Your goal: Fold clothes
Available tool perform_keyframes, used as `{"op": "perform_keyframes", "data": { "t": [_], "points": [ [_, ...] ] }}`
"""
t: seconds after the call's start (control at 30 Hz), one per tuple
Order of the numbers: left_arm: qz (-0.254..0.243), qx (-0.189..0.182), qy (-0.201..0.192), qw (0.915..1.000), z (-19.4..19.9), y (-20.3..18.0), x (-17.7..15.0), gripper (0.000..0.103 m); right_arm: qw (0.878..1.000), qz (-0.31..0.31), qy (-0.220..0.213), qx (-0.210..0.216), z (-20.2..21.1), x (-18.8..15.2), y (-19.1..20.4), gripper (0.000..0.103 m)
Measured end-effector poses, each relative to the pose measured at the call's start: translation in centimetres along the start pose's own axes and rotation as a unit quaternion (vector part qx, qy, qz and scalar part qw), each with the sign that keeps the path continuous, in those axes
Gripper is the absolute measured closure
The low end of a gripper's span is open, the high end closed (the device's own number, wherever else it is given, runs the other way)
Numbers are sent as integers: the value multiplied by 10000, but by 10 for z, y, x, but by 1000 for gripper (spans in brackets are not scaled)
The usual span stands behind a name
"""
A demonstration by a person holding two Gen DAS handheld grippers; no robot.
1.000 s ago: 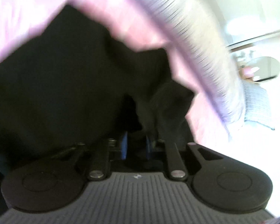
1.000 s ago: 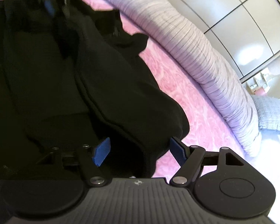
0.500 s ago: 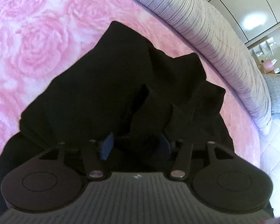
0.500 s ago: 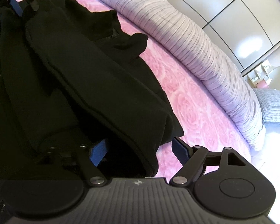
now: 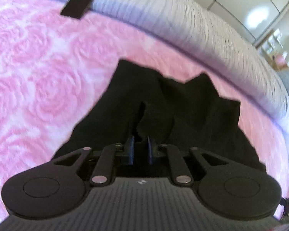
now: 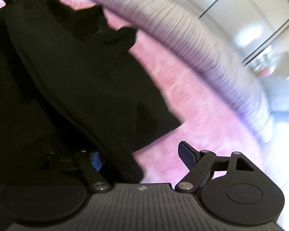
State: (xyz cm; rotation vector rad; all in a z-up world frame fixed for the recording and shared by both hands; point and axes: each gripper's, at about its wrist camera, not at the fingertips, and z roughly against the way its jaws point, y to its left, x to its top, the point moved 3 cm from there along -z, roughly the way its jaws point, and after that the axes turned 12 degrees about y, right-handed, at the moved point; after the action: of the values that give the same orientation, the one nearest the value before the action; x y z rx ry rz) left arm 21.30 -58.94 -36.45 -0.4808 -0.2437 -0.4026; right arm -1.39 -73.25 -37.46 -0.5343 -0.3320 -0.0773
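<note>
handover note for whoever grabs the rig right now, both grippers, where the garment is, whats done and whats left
Left gripper: shut on a pinch of the black garment, fabric caught between its blue pads.
Right gripper: open; the garment's edge lies between its spread fingers, not clamped.
Garment: bunched in uneven layers on the pink rose bedspread, beside the striped bolster. A small black piece lies apart on the bolster's edge.
Done: one edge is gripped and the cloth is partly doubled over.
Left: close the right gripper on its edge, spread the garment flat, and make neat folds.
</note>
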Motion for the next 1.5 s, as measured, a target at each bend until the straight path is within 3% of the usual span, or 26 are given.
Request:
{"op": "perform_keyframes", "data": {
  "t": [0.07, 0.13, 0.17, 0.27, 0.3, 0.37, 0.4, 0.47, 0.53, 0.67, 0.73, 0.87, 0.9, 1.0, 1.13, 1.17, 1.2, 1.23, 1.3, 1.33, 1.37, 1.47, 1.5],
  "points": [
    [-228, -201, 43, 9995, 2, -5, -5, 93, 9999, -156, 41, 52, -11, -1, -2, 24],
    [-484, -468, 59, 9977, 7, -15, -8, 93, 9995, -286, 69, 69, -19, -3, -4, 39],
    [-630, -469, 76, 9969, 8, -20, -10, 93, 9995, -304, 63, 14, -19, -6, -4, 46],
    [-929, -291, 176, 9951, 6, -28, -15, 93, 9992, -358, 42, -153, -18, -14, -4, 48],
    [-925, -143, 229, 9953, 2, -26, -16, 93, 9991, -376, 35, -209, -18, -16, -4, 55],
    [-857, 88, 325, 9958, -2, -20, -16, 93, 9986, -411, 21, -320, -17, -22, -5, 83],
    [-827, 139, 366, 9958, -2, -18, -17, 93, 9984, -429, 15, -376, -17, -24, -5, 85],
    [-900, 223, 408, 9949, -1, -16, -18, 92, 9977, -531, 38, -417, -16, -28, -6, 85],
    [-1014, 318, 452, 9933, 1, -14, -19, 92, 9957, -877, 200, -201, -14, -28, -13, 82],
    [-914, 474, 482, 9935, 2, -3, -19, 92, 9880, -1455, 496, 157, -3, -33, -25, 61],
    [-925, 371, 470, 9939, 4, -3, -18, 92, 9830, -1720, 574, 303, 11, -42, -33, 59],
    [-1052, 282, 466, 9930, 7, -8, -15, 92, 9794, -1989, -143, 326, 43, -41, -57, 58],
    [-1059, 252, 454, 9930, 8, -9, -14, 92, 9768, -2080, -212, 459, 39, -36, -63, 53],
    [-1010, 198, 499, 9934, 6, -9, -13, 92, 9575, -2602, -227, 1225, 7, -11, -79, 46],
    [-1108, 344, 717, 9907, -2, -8, -18, 93, 8988, -3752, 121, 2263, -58, 23, -93, 49],
    [-1128, 370, 736, 9902, -2, -7, -19, 93, 8885, -3898, 297, 2404, -69, 28, -93, 67],
    [-1125, 369, 717, 9904, -2, -6, -20, 93, 8860, -3891, 509, 2471, -81, 34, -90, 90],
    [-1123, 370, 708, 9905, -2, -4, -21, 93, 8919, -3782, 621, 2398, -89, 41, -87, 87],
    [-1142, 381, 743, 9899, -4, -3, -24, 93, 9216, -3322, 574, 1924, -96, 53, -83, 86],
    [-1156, 388, 766, 9896, -5, -2, -25, 93, 9283, -3205, 549, 1804, -96, 56, -80, 85],
    [-1159, 385, 772, 9895, -5, -1, -26, 92, 9318, -3152, 532, 1719, -94, 57, -78, 83],
    [-1115, 371, 749, 9902, -1, 4, -27, 87, 9393, -3066, 531, 1445, -77, 50, -68, 63],
    [-1099, 369, 744, 9905, 1, 5, -28, 86, 9406, -3051, 546, 1386, -70, 45, -65, 62]
  ]
}}
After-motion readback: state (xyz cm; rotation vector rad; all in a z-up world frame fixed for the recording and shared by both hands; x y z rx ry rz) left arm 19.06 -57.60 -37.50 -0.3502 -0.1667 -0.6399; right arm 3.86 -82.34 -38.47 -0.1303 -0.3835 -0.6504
